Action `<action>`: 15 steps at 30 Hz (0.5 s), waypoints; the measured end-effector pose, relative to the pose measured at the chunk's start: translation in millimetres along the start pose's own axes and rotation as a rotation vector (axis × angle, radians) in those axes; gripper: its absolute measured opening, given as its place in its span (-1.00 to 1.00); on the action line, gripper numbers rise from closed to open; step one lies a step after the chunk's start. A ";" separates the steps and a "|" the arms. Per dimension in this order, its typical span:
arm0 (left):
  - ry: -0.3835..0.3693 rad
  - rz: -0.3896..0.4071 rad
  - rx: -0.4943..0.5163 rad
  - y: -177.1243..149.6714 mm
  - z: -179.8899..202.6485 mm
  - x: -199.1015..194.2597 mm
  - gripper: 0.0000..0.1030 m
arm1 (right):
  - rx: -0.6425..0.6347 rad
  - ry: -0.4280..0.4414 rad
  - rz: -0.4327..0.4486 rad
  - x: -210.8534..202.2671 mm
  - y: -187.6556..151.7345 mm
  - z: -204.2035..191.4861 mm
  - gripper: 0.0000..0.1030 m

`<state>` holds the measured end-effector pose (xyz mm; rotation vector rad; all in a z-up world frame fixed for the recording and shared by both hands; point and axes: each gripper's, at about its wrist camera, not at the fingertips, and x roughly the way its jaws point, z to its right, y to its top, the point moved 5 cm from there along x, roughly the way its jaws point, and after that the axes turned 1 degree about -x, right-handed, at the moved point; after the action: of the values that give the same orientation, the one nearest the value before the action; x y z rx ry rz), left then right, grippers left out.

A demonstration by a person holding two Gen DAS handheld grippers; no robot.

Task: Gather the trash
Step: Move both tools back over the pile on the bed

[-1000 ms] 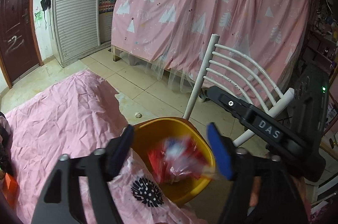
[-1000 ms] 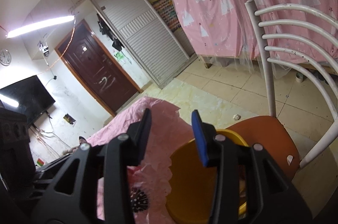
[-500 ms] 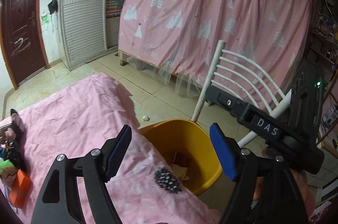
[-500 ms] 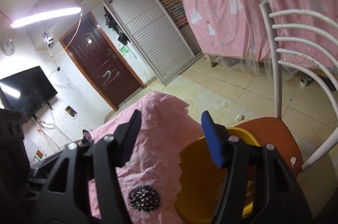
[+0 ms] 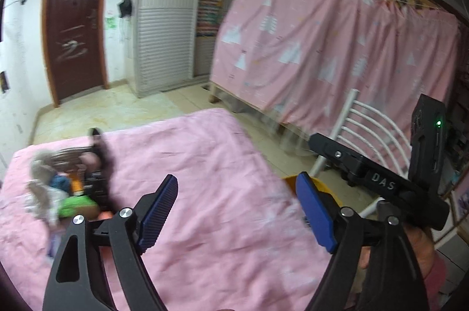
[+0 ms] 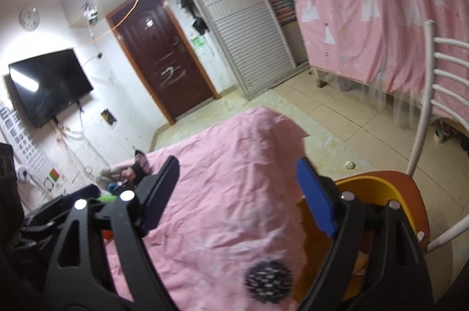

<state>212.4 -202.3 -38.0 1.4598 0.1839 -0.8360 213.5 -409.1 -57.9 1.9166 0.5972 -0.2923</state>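
Note:
My left gripper [image 5: 237, 211] is open and empty above the pink-covered table [image 5: 222, 240]. My right gripper [image 6: 240, 199] is open and empty, held over the table's right part. The yellow bin [image 6: 369, 188] sits on an orange chair seat at the table's right edge; only a sliver of it [image 5: 322, 188] shows in the left wrist view. A blurred pile of trash and small items [image 5: 64, 193] lies on the table's far left, with a green piece [image 5: 76, 205] in it. It also shows in the right wrist view [image 6: 123, 179].
A white-backed chair [image 6: 425, 105] with an orange seat [image 6: 410, 193] stands right of the table. A pink curtained bunk [image 5: 337, 53] is behind. A white scrap [image 6: 349, 164] lies on the tiled floor. A door [image 6: 164, 53] and a TV [image 6: 47, 85] are on the far wall.
Both grippers have swung left, away from the yellow bin, towards the pile on the table. The red and white wrapper seen falling into the bin a second ago is out of view.

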 end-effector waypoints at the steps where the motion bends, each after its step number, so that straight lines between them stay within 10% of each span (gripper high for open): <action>1: 0.012 0.006 -0.010 -0.2 -9.2 -4.3 0.44 | -0.009 0.006 -0.007 2.6 -0.9 -7.9 0.55; 15: 0.186 0.054 -0.122 -5.8 -131.4 -44.3 0.54 | -0.170 0.079 -0.116 53.2 -23.4 -102.8 0.60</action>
<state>226.0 -64.2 -36.7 1.4210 0.3285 -0.6347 239.1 -293.8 -58.5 1.7390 0.7630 -0.2328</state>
